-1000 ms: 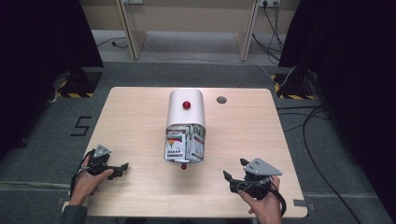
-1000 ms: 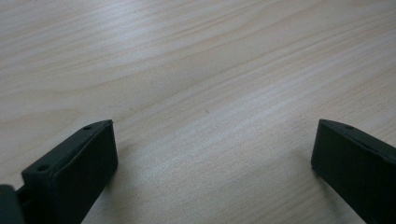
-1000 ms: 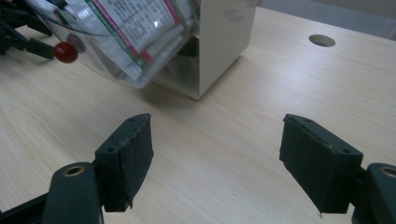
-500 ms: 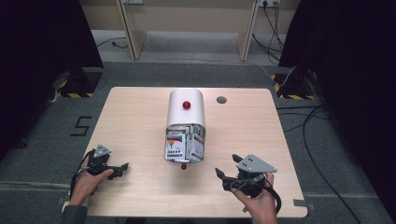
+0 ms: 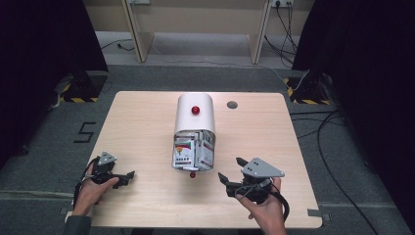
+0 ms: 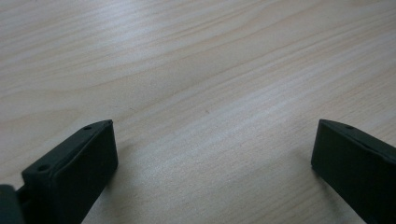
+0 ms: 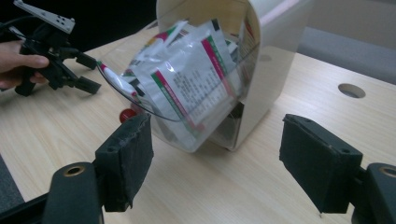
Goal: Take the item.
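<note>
Approaching the packet dispenser with the right gripper

Stretching across most of the high view is a light wooden table (image 5: 147,127), with a small round hole (image 5: 232,105) near its far edge. At its centre lies a white dispenser (image 5: 195,117) with a rounded top, resting on its side. Its long axis runs from the far edge of the table toward the person. A red knob (image 5: 195,109) sits on its upper face. Its open mouth points at the person, covered by a clear curved flap (image 7: 140,100) that hangs ajar. Printed packets (image 5: 193,152) with red and green stripes crowd the mouth. A second small red knob (image 5: 192,175) shows at the flap's low edge, just above the table.

The right gripper (image 5: 233,177) hovers near the dispenser's mouth, to its right, aimed toward it. Its jaws stand wide apart and hold nothing. The left gripper (image 5: 128,175) rests low at the near left of the table, well apart from the dispenser. Its jaws are also spread, with bare wood between them.

The step in hand looks like the approach, before any contact. The next move likely calls for the right gripper to travel inward to the flap or its knob. It would then need to close gently, since the flap looks thin and the packets loose.
</note>
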Motion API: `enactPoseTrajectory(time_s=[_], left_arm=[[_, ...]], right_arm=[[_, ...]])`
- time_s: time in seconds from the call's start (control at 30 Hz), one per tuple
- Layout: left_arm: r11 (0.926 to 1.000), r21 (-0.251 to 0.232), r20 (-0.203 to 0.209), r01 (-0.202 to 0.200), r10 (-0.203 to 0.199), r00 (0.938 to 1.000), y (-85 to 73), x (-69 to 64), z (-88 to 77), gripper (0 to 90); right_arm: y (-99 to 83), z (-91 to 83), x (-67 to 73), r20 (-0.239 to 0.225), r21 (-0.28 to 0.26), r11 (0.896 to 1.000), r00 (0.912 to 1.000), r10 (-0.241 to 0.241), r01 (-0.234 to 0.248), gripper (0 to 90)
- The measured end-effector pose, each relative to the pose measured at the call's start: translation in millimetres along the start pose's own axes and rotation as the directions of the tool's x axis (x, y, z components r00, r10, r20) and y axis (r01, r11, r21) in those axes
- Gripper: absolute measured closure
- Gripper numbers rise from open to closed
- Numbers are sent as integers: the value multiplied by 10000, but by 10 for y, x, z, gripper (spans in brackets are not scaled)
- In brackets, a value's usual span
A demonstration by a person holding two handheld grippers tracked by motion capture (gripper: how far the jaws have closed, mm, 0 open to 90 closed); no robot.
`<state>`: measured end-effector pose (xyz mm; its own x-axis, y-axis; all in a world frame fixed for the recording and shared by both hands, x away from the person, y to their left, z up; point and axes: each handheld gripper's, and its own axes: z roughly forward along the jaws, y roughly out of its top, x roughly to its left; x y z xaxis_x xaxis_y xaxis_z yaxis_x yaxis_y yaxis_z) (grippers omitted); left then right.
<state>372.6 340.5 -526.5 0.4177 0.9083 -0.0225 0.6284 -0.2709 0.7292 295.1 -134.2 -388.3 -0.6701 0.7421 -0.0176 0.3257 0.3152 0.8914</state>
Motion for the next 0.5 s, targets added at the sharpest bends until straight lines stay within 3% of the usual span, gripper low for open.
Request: enactPoseTrajectory(time_s=[0.5], left_arm=[[10000,1,1,3,-3,10000,-1,0,-1,0]], right_arm=[[189,148,198,-455,-253,9988,9980,-431,420,258]])
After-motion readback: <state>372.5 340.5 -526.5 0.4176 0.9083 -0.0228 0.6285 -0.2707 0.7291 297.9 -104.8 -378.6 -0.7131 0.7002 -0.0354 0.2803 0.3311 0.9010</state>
